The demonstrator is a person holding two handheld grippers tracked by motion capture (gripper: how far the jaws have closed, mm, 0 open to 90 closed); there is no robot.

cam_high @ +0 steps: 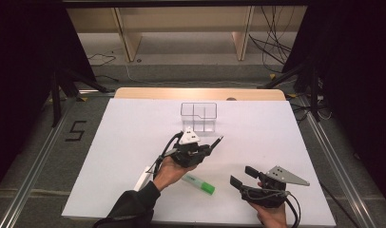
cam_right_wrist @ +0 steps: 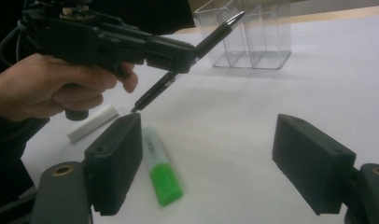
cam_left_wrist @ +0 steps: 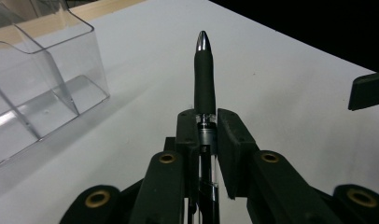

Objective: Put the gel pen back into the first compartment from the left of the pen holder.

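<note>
High view, from left to right, showed a white eraser-like stick (cam_high: pixel 142 179) at the near-left edge of the white surface (cam_high: pixel 129 142), then the left hand-held gripper (cam_high: pixel 211 146) with its jaws clamped on a black pen (cam_high: pixel 217 142), held clear of the surface just in front of a clear compartmented organizer (cam_high: pixel 199 117). A green highlighter (cam_high: pixel 199 184) lay just beside that hand, and the right hand-held gripper (cam_high: pixel 244 175) hovered farther right with its jaws apart, holding nothing. In the left gripper view the pen (cam_left_wrist: pixel 204 74) was pinched near its middle, its silver tip pointing forward past the organizer (cam_left_wrist: pixel 38 79). The grip looked narrow, so the pen could pivot or slip if tilted toward a compartment, and its tip might catch a divider wall. The pen's rear end was hidden between the jaws, and the organizer's left part was cut off there.
</note>
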